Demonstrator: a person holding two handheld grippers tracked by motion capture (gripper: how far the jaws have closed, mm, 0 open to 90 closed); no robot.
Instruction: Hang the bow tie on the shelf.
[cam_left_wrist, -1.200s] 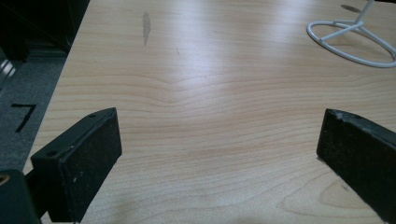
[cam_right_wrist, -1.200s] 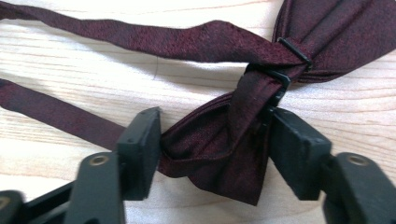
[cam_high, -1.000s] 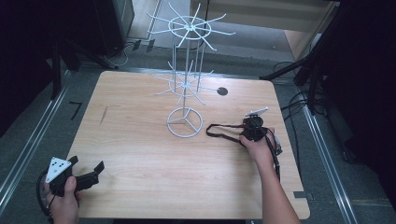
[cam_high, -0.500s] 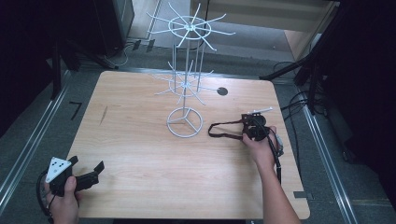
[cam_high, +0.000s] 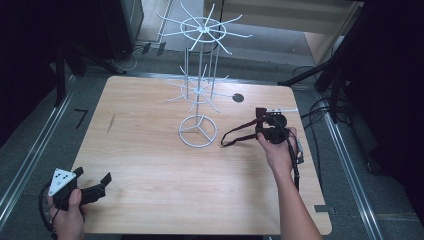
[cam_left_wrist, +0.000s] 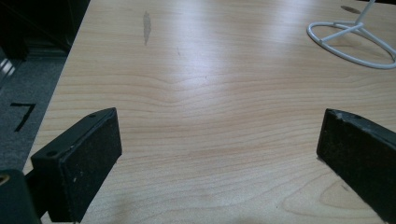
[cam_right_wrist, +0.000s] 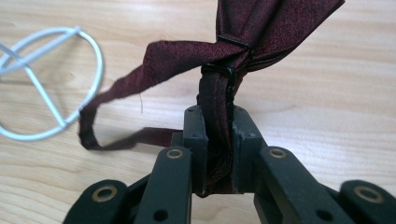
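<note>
Right tongs (cam_right_wrist: 218, 154) have just been closing and now sit clamped on the tie (cam_right_wrist: 219, 116), a dark red bow tie with its strap. The jaws pinch the narrow band just below the knot; the fabric is squeezed flat between the pads. Compared with a second ago, the hand in the high view sits a little higher and nearer the rack (cam_high: 198, 131), and the tie's bow end is off the bench (cam_high: 150, 165). I read this as grasp secured and lift begun; the likely goal is one of the rack's arms.

Tie position: in the high view it is at the right tongs (cam_high: 267, 129), right of the rack's base ring, with the strap (cam_high: 235, 136) looping left toward the ring. In the right gripper view the strap's far loop seems to lie on the wood just beside the ring, so part of it is not yet airborne.

Left tongs (cam_left_wrist: 219, 158): jaws wide apart, nothing between them, hovering low over bare wood at the near left corner (cam_high: 82, 187).

Materials:
- Tie: woven, faintly glossy, maroon; limp strap, black clips at the knot.
- Rack: thin white wire, round base with three spokes, two tiers of radiating arms with upturned tips.
- Bench: pale wood-grain laminate, smooth, slight sheen, one dark smear at far left.
</note>
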